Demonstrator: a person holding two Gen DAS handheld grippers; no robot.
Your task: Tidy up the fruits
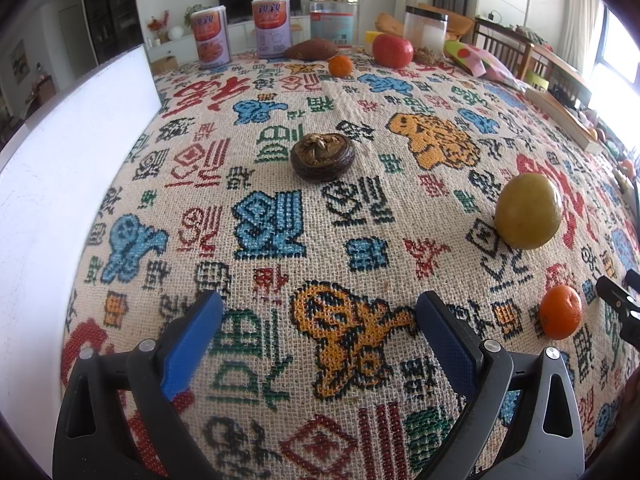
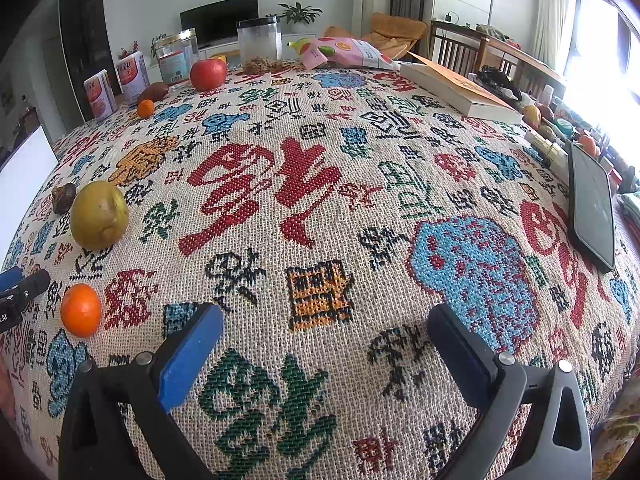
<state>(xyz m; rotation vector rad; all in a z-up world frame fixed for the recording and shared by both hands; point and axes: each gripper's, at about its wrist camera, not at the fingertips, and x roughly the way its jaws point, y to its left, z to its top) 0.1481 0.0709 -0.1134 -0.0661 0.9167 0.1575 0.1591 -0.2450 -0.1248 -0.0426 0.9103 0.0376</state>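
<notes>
left wrist view has the small orange [image 1: 560,311] lying right of the wide-spread, empty left gripper [image 1: 320,304], with the equally wide, empty right gripper [image 2: 324,316] just beside it

You had a woven tablecloth [image 2: 320,208] covered in red, blue, green and orange characters spread over the whole table. At its far edge stood two purple-labelled tins [image 1: 240,32] side by side, a clear jar with a gold lid [image 1: 334,18] and a clear canister with a black lid [image 2: 259,42] with brownish bits at its bottom. A pink snack bag [image 2: 344,53] lay near the canister. A thick book [image 2: 460,90] and a dark phone [image 2: 592,216] lay along the right edge. A white board [image 1: 60,168] stood at the left side, and a television [image 2: 219,20] sat against the back wall
</notes>
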